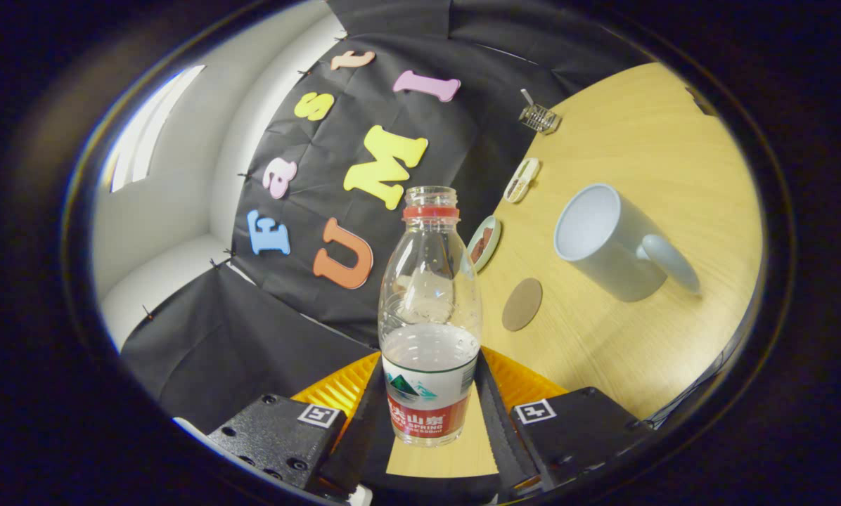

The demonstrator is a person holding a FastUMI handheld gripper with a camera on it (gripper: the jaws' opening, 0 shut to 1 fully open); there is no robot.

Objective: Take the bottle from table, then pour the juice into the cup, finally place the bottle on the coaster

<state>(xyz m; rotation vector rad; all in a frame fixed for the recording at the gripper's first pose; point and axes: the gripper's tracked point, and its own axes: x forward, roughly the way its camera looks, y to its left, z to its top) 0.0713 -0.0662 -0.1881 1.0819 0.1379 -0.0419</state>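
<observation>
My gripper (431,404) is shut on a clear plastic bottle (429,295), with a finger pressing each side of its labelled lower part. The bottle has a red neck ring and no cap. Clear liquid fills it to just above the label. I cannot tell whether its base touches the wooden table (638,140). A grey mug (607,242) stands beyond the fingers to the right, its handle facing me and its inside looking empty. A round brown coaster (522,303) lies on the table between the bottle and the mug.
A small dish (484,242) with something brown in it sits just behind the bottle. Farther back are a small pale oblong object (522,180) and a metal wire object (537,117) near the black cloth wall. The table appears slanted in this view.
</observation>
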